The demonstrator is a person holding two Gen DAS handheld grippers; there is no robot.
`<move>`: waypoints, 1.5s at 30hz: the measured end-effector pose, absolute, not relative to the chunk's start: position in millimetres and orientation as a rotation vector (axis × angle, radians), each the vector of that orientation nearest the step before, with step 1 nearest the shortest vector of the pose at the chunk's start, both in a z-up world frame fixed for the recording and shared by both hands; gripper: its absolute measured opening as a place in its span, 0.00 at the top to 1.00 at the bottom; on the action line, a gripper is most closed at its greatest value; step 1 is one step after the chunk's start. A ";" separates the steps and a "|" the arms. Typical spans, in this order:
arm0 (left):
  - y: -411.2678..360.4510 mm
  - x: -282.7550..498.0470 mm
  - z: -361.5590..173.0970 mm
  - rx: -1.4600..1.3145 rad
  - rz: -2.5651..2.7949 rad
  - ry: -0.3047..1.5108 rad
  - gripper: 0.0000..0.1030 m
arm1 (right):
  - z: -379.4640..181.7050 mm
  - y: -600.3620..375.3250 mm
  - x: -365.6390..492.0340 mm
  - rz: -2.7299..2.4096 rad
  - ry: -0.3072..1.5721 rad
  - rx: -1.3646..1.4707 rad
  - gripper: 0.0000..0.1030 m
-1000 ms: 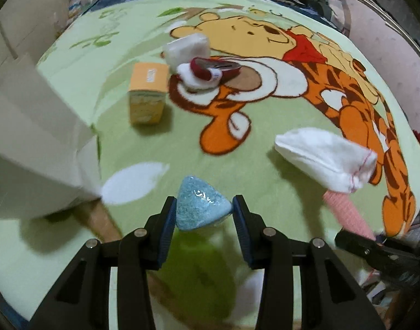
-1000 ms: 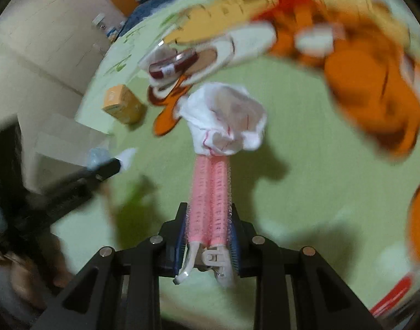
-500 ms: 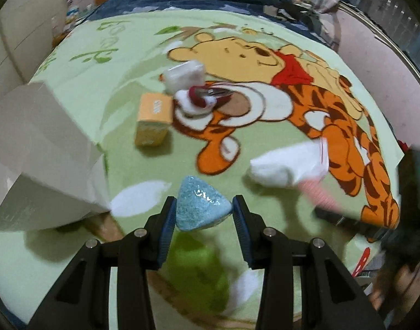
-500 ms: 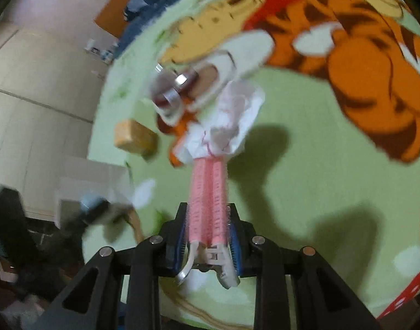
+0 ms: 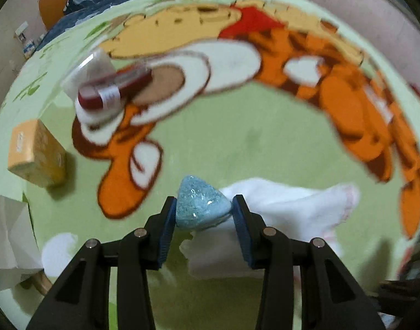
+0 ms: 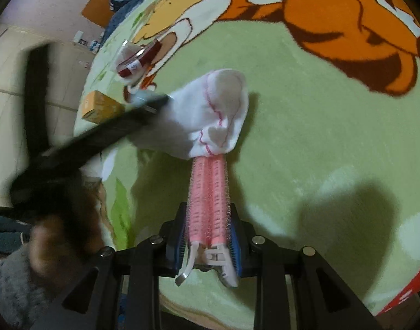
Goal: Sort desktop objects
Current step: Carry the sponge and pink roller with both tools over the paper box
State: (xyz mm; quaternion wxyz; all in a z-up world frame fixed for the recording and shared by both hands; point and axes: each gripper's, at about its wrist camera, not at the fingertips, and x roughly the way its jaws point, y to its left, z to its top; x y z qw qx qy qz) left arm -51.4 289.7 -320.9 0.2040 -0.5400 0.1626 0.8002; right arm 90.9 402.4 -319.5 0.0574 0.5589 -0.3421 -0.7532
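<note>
Left gripper (image 5: 204,210): fingers closed on a blue glittery triangular packet (image 5: 200,206), pinched between the two blue pads and held above the blanket.
Right gripper (image 6: 208,236): fingers closed on a pink hair-roller clip (image 6: 210,192), gripped near its white hinge end, the pink rollers pointing away from the camera.
White sock (image 6: 210,115): clamped at the far end of the clip and hanging from it; in the left wrist view it showed just behind and to the right of the packet.
Left gripper seen from the right wrist: a blurred dark bar crossing the left of the frame, its tip at the near-left edge of the sock; contact could not be told.
Orange box (image 5: 36,154): on the blanket at far left, well apart from both grippers.
Dark red object with a white label (image 5: 111,93): far left, lying on a clear-wrapped white packet (image 5: 89,74).
Blanket (image 5: 251,143): green with cartoon bear and tiger print, carrying all loose objects.
White carton (image 5: 6,233): at near-left edge, partly in view.
</note>
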 end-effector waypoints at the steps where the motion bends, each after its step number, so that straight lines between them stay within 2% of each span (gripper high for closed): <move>1: 290.9 -50.4 -325.7 -1.505 2.239 0.465 0.59 | -316.8 402.6 95.8 -2.274 -1.036 1.678 0.74; 9: 303.3 -58.5 -327.5 -1.481 2.257 0.535 0.59 | -284.2 387.9 142.9 -2.181 -1.036 1.612 0.74; 12: 293.0 -69.2 -294.6 -1.427 2.321 0.476 0.59 | -280.1 391.6 141.6 -2.191 -1.071 1.587 0.74; 15: 274.5 -86.3 -238.8 -1.291 2.442 0.411 0.59 | -275.0 393.8 129.5 -2.210 -1.098 1.541 0.74; 20: 227.6 -111.8 -164.3 -1.182 2.564 0.326 0.59 | -251.1 385.2 103.4 -2.260 -1.060 1.451 0.74; 23: 189.0 -105.3 -149.9 -1.284 2.566 0.287 0.59 | -226.0 369.5 82.0 -2.330 -0.961 1.422 0.74; 30: 87.7 -45.6 -148.9 -1.626 2.558 0.201 0.59 | -161.6 295.2 36.6 -2.537 -0.519 1.381 0.74; 34: 34.8 -14.9 -138.4 -1.731 2.584 0.141 0.59 | -124.5 234.4 22.1 -2.551 -0.354 1.305 0.74; 45: -75.3 -15.2 -87.9 -1.744 2.762 0.003 0.59 | -71.5 95.4 1.2 -2.470 -0.144 1.215 0.74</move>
